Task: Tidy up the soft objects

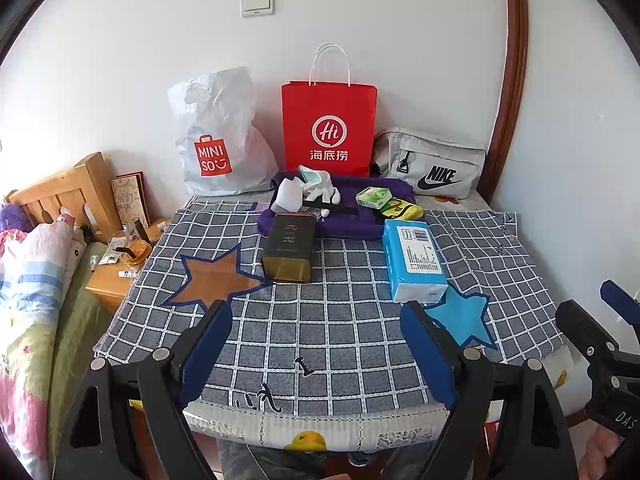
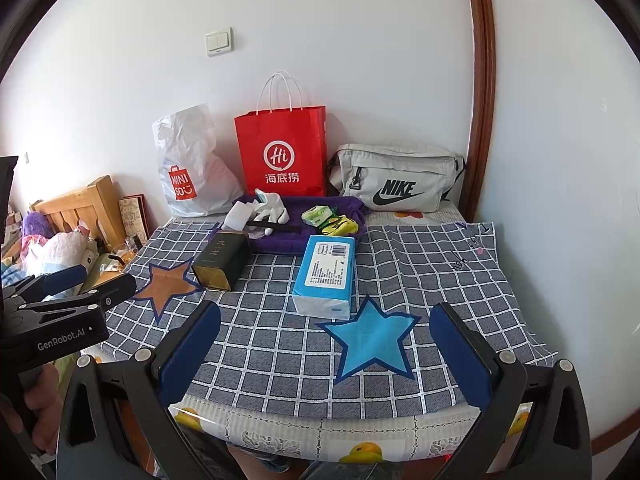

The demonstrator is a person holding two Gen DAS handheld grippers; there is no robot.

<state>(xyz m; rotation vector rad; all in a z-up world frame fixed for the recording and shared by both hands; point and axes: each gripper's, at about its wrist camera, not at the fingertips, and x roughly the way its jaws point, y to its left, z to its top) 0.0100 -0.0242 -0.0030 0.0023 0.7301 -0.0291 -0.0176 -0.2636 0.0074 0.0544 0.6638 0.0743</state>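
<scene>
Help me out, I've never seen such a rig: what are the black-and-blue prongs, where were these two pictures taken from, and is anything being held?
No robot: a person holds a two-finger gripper in each hand, each carrying a fisheye camera. One picture looks along the left gripper, the other along the right gripper. Both are open and hold nothing. On the checked cloth lie a tissue pack and a dark tin; behind them, a purple cloth holds small items. A white bag, red bag and grey bag stand along the wall.

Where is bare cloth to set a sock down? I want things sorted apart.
Free: the checked cloth right of the tissue pack, and the near strip between the stars. Crowded: the purple cloth before the bags.
</scene>
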